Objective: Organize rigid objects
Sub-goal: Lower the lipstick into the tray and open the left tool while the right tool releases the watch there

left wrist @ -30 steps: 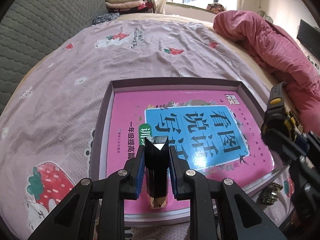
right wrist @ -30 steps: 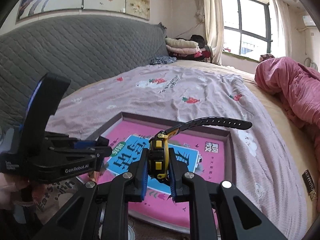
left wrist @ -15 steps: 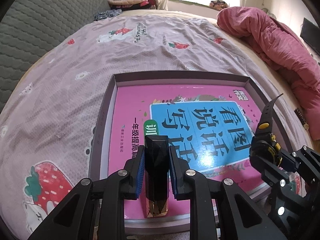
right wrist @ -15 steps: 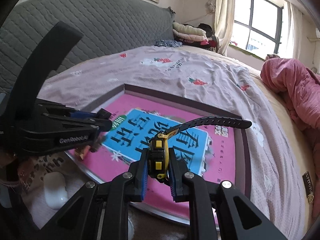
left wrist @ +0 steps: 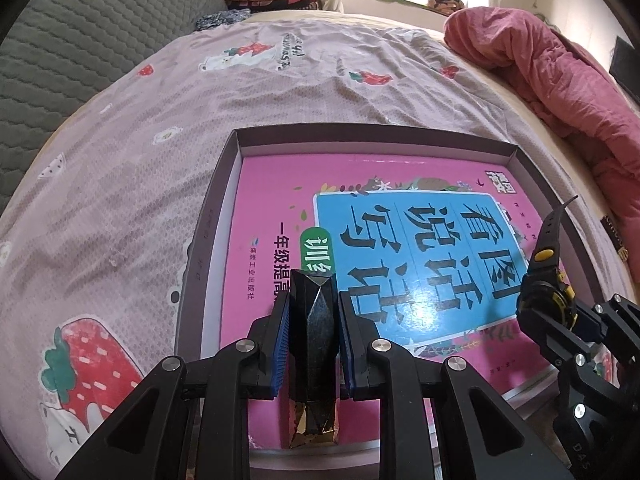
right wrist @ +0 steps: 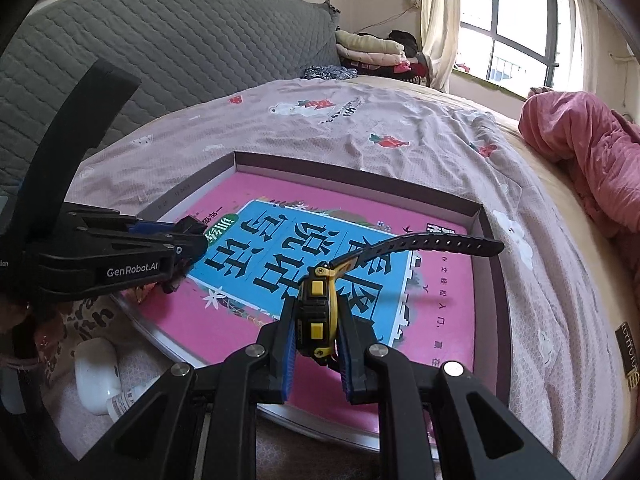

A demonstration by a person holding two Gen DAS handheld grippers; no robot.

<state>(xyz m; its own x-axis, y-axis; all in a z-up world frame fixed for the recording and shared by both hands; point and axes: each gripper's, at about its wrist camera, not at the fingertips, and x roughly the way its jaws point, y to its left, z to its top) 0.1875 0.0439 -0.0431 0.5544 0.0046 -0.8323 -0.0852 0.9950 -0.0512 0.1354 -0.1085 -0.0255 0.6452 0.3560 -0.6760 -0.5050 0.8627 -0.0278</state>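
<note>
Gripping a faceted black bottle [left wrist: 313, 332], the left gripper [left wrist: 313, 320] hangs over the tray's [left wrist: 208, 236] near edge. Right gripper [right wrist: 317, 328] clamps a yellow-black watch [right wrist: 316, 312] above the pink book [right wrist: 440, 300].

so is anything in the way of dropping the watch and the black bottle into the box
Nothing visible. The right gripper holds the watch and the left gripper holds the bottle over the box; below them lies only the flat pink book.

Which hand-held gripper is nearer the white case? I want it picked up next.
Left: it is just above the case. The right is further off, over the book.
</note>
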